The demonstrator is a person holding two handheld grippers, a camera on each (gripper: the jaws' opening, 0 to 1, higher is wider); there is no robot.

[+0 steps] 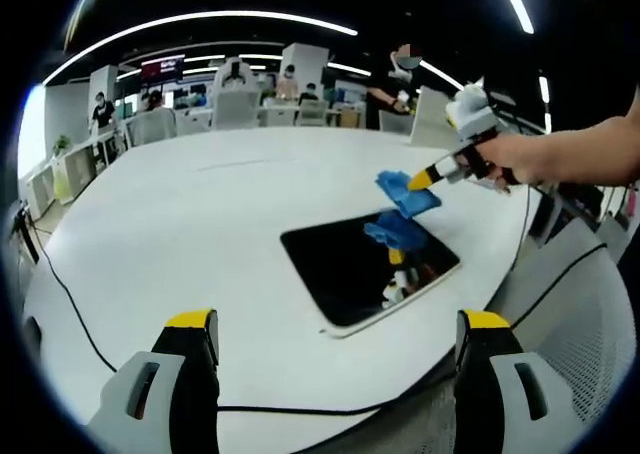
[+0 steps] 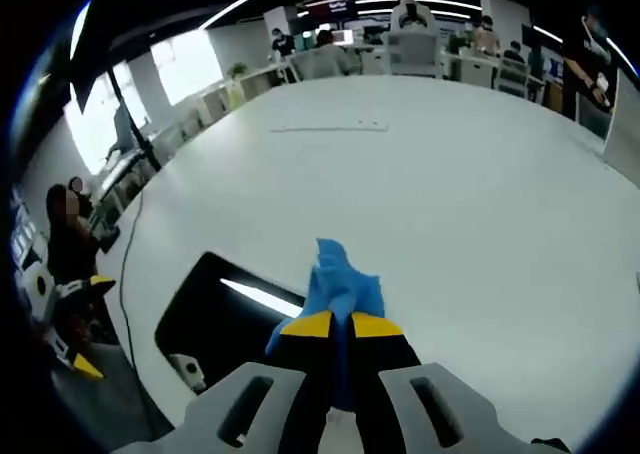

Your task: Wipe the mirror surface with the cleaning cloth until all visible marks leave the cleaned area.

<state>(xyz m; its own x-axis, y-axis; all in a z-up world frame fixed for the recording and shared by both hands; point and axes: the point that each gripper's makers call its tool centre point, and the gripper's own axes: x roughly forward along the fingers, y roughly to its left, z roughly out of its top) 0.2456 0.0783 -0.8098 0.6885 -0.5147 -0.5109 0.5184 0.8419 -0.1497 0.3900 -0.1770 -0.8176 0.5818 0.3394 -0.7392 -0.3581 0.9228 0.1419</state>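
mirror (image 1: 365,264) lying flat on the table (image 1: 180,224) near its front edge, right gripper (image 1: 415,183) just past the mirror's far corner with the cloth (image 1: 408,192) in it, cable (image 1: 60,284) trailing along the left rim, chairs (image 1: 235,106) behind

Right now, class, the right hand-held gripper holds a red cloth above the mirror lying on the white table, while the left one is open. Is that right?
Not quite: the cloth is blue, not red, as the right gripper view shows. The right hand-held gripper is shut on it above the mirror on the white table, and the left hand-held gripper is open.
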